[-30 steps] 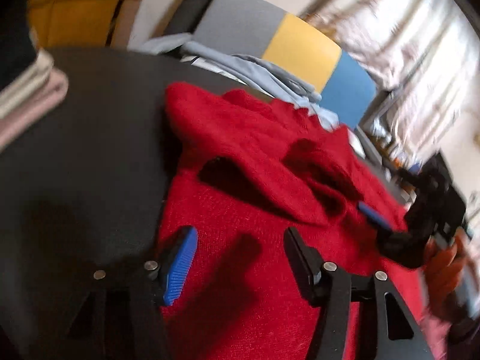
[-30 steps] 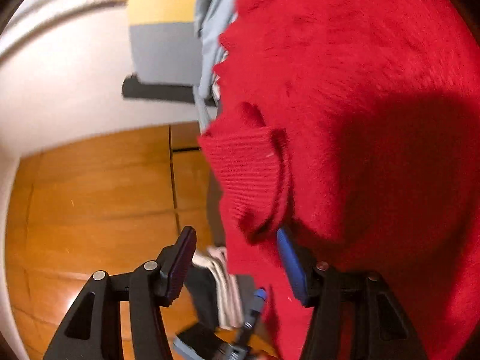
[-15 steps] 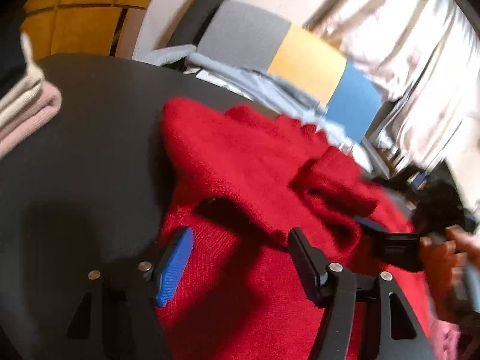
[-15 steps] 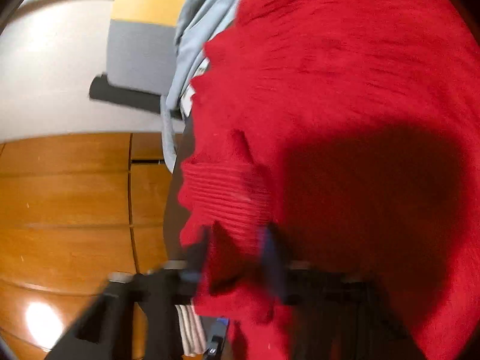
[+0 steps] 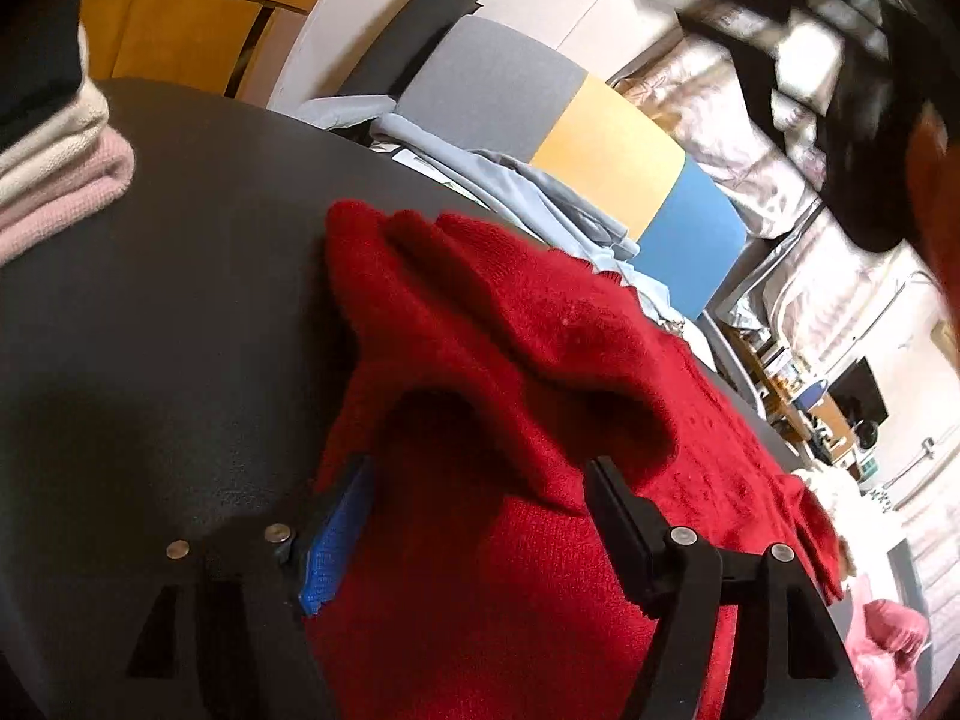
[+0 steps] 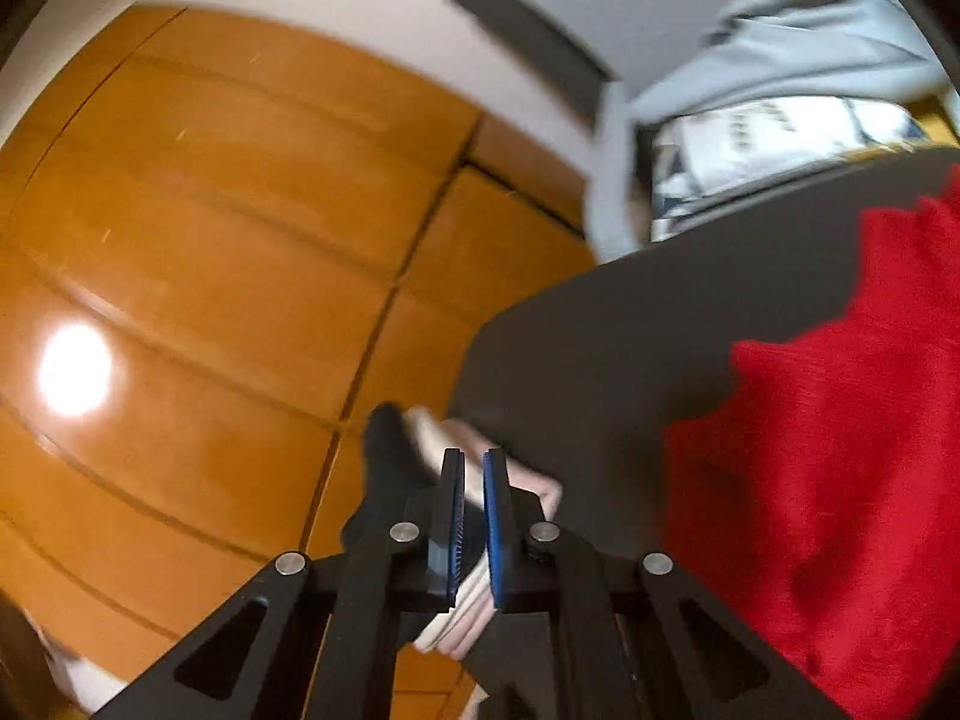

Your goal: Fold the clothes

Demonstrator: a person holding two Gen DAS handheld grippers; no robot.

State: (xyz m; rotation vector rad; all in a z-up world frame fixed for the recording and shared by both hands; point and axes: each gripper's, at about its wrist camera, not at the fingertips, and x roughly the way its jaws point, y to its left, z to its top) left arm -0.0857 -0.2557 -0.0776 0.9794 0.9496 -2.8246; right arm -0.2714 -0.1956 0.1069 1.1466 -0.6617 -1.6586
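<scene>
A red knit sweater (image 5: 540,360) lies rumpled on the black table (image 5: 150,300), with a loose fold humped across its middle. My left gripper (image 5: 474,498) is low over its near part. Its jaws are opening and stand wide, with sweater fabric between them but not pinched. The sweater's edge drapes over the blue pad (image 5: 336,540). My right gripper (image 6: 474,468) is up in the air, off to the left of the sweater (image 6: 840,450). Its jaws are closing and are almost together, with nothing between them.
A folded stack of pink, cream and black clothes (image 5: 54,180) sits at the table's left edge, seen past my right fingers (image 6: 432,426). A grey, yellow and blue chair (image 5: 600,150) holds a light-blue garment (image 6: 780,60). A pink garment (image 5: 888,648) lies far right. The wooden floor (image 6: 210,240) is below.
My right gripper closed on the sweater's ribbed cuff, then rose and swung away to the left without it, rolling as it went. My left gripper widened a little and stayed put.
</scene>
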